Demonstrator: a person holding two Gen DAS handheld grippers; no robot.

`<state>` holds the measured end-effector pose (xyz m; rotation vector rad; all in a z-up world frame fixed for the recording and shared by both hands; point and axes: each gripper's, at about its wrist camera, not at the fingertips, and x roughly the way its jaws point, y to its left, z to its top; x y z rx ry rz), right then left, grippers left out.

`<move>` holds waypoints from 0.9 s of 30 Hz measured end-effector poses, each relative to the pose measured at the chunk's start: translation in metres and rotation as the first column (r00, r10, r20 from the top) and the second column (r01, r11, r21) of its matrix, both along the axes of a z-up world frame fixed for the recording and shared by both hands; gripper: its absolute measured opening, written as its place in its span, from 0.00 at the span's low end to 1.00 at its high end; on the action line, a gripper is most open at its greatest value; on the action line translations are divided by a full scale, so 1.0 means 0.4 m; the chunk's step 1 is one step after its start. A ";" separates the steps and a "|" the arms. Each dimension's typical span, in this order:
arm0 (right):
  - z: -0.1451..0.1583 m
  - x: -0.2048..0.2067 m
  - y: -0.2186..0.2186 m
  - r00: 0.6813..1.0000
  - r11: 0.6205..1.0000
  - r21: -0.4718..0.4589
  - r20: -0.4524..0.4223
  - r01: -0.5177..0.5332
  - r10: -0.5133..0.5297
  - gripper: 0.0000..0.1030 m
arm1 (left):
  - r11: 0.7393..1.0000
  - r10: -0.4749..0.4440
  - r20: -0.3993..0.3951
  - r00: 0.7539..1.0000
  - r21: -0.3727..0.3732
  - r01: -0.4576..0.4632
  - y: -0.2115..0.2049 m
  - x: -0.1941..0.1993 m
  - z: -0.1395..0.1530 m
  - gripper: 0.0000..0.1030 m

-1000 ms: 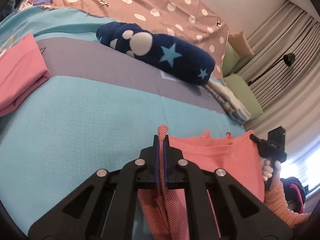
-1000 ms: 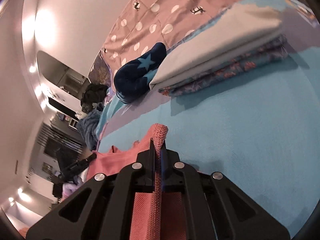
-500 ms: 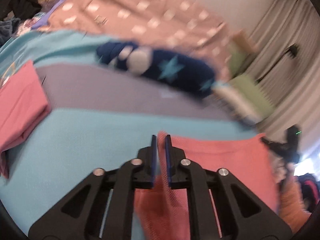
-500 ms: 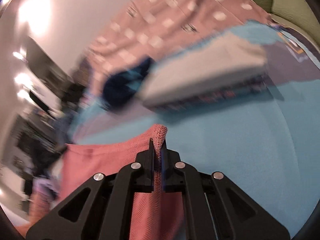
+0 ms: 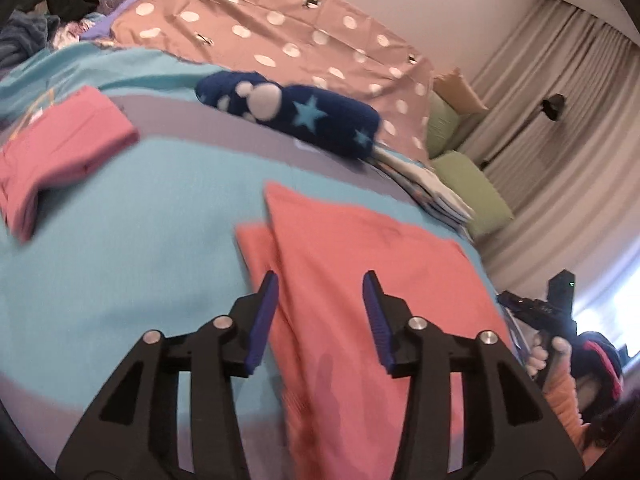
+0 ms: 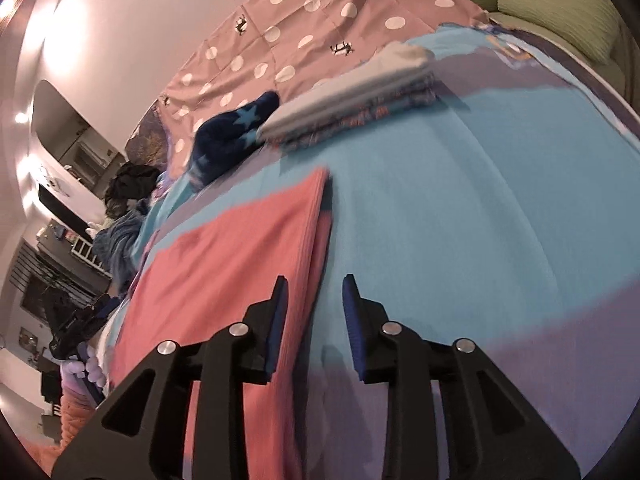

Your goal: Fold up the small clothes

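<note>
2 tongs [image 5: 320,312], 2 pink garments [image 5: 360,264]

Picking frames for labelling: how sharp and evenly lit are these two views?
Left wrist: window glare at right, slight motion smear on the coral garment, fisheye bends the curtains. Right wrist: ceiling-light glare on the wall, folded stack blurred, edges vignetted.

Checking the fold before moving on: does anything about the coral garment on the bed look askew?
Slightly. The coral garment lies flat, but its layers do not line up: a strip of the lower layer sticks out past the top layer's edge. Both grippers' jaws have just been opening, with nothing held.
</note>
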<state>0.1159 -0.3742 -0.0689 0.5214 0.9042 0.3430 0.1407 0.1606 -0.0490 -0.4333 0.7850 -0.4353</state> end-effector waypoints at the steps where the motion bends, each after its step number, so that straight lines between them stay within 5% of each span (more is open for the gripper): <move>1: -0.002 -0.025 0.003 1.000 1.000 0.006 -0.005 -0.005 0.005 0.29 | 1.000 -0.008 -0.007 1.000 -0.013 0.008 -0.009 -0.031 -0.007 0.45; 7: -0.007 -0.161 0.031 0.999 0.998 0.034 -0.016 -0.047 0.047 0.35 | 1.000 -0.012 -0.068 0.998 -0.018 0.011 -0.033 -0.146 -0.059 0.49; 13: -0.040 -0.183 0.048 0.998 0.997 0.068 -0.055 -0.029 0.032 0.35 | 1.000 0.013 -0.073 0.997 -0.010 -0.014 -0.028 -0.196 -0.076 0.49; 14: -0.042 -0.182 0.051 0.998 0.998 0.053 -0.058 -0.016 0.020 0.31 | 1.000 0.009 -0.074 0.997 0.013 -0.008 -0.035 -0.200 -0.081 0.38; 15: -0.043 -0.182 0.057 0.998 1.000 0.013 -0.064 0.007 -0.006 0.20 | 1.000 0.002 -0.080 0.997 0.027 0.000 -0.039 -0.202 -0.087 0.03; 16: -0.045 -0.181 0.056 0.996 0.999 -0.020 -0.079 0.031 -0.032 0.03 | 0.999 -0.002 -0.112 0.994 0.035 0.006 -0.043 -0.205 -0.100 0.03; 22: -0.067 -0.195 0.020 0.992 0.996 0.047 -0.107 0.076 -0.071 0.02 | 0.999 0.037 -0.148 0.988 0.014 -0.035 -0.017 -0.240 -0.127 0.03; 27: -0.046 -0.231 0.010 0.996 0.998 0.025 -0.072 0.058 -0.056 0.06 | 0.991 0.077 -0.130 0.988 0.116 -0.062 -0.030 -0.248 -0.092 0.09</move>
